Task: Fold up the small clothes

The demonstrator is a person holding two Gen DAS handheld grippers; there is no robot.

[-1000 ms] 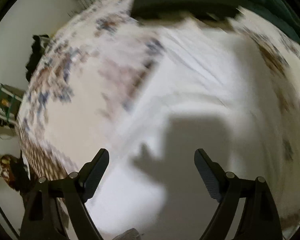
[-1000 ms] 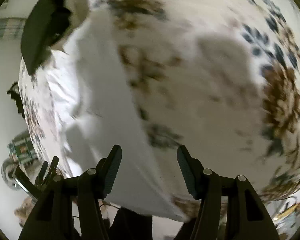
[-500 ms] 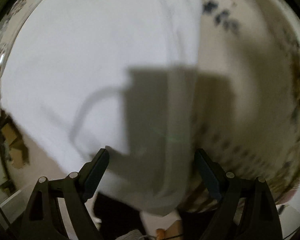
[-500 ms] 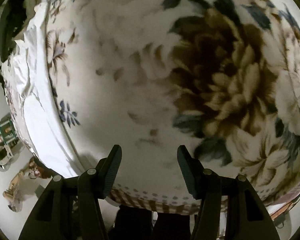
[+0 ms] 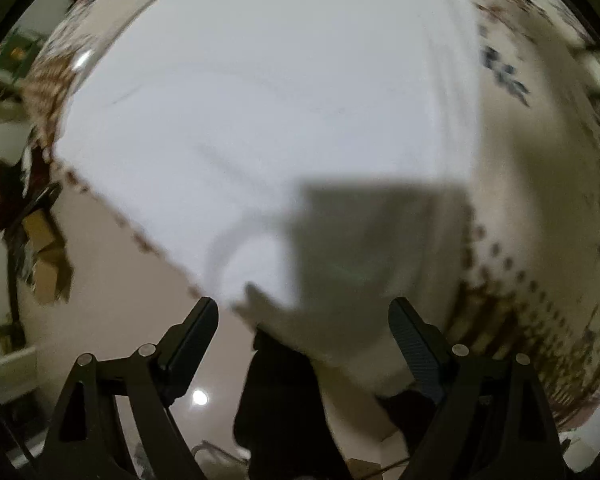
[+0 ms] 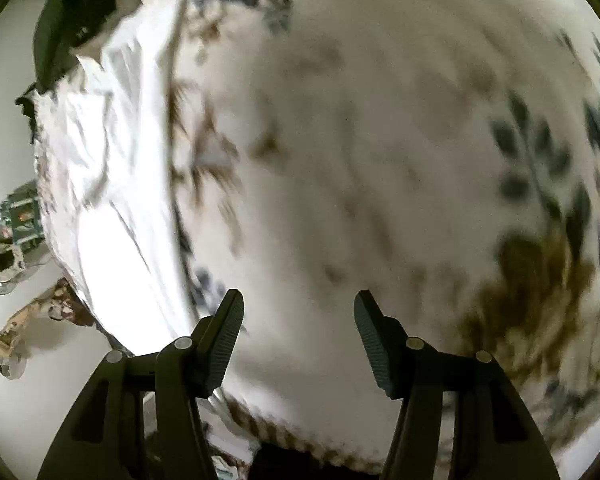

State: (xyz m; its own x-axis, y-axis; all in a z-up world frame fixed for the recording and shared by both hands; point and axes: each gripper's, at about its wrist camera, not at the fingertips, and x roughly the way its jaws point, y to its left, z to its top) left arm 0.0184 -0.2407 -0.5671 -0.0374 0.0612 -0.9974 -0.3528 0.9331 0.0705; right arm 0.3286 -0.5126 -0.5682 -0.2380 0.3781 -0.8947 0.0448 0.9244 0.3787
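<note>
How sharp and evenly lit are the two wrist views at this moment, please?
Left wrist: the white garment is smeared by motion blur, and a hard dark shadow falls across its near corner. Right wrist: the floral bedspread is blurred, while the garment glares bright white at left.

The left gripper [image 5: 304,320] has swung from mid-bed to the white garment [image 5: 260,120]'s near corner — over the bed edge. The right gripper [image 6: 298,320] drifted above the floral bedspread [image 6: 380,140].
</note>
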